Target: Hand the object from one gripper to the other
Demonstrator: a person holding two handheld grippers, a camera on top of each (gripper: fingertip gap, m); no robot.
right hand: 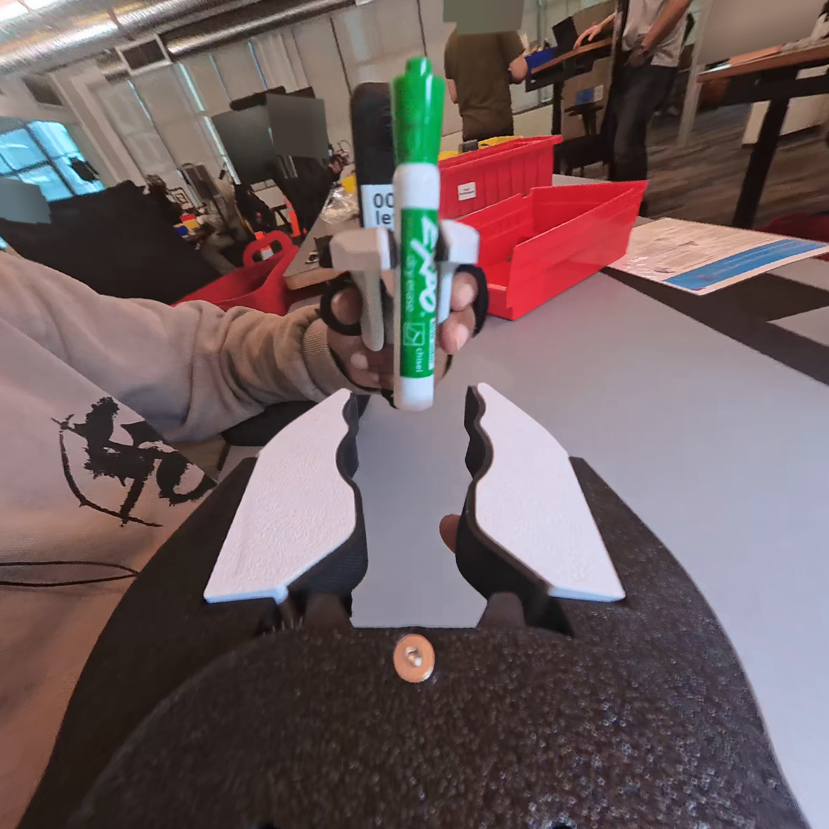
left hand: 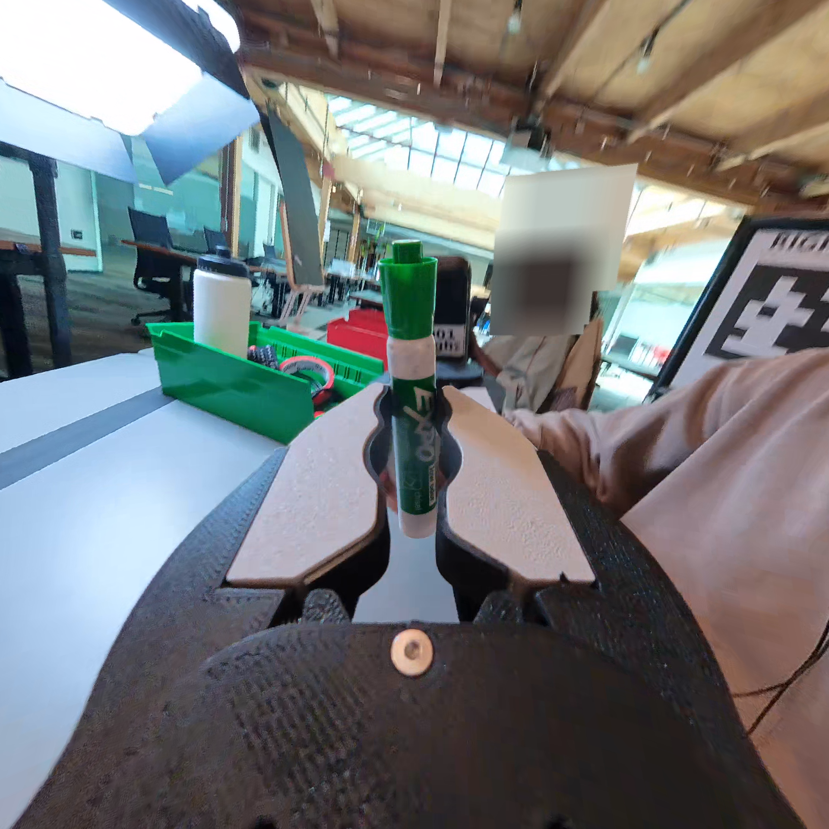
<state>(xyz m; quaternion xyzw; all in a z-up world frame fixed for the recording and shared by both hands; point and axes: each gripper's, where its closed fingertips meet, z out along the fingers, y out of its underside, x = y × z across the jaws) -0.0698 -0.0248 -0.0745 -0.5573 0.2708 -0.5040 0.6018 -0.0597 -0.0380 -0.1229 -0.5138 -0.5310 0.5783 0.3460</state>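
Observation:
A green and white marker (left hand: 410, 394) with a green cap stands upright in my left gripper (left hand: 412, 399), whose jaws are shut on its barrel above the grey table (left hand: 112, 471). In the right wrist view the same marker (right hand: 416, 233) shows held upright by the left gripper (right hand: 406, 249) straight ahead. My right gripper (right hand: 410, 397) is open and empty. Its fingertips sit just below and in front of the marker's lower white end, not touching it.
A green bin (left hand: 233, 381) with a white bottle (left hand: 221, 305) and tape rolls stands at the far left. Red bins (right hand: 551, 242) stand on the table behind the marker. A printed sheet (right hand: 717, 255) lies at the right. A person's sleeve (left hand: 673, 448) reaches in from the right. People stand in the background. About 5 cm separates my left fingertips from my right.

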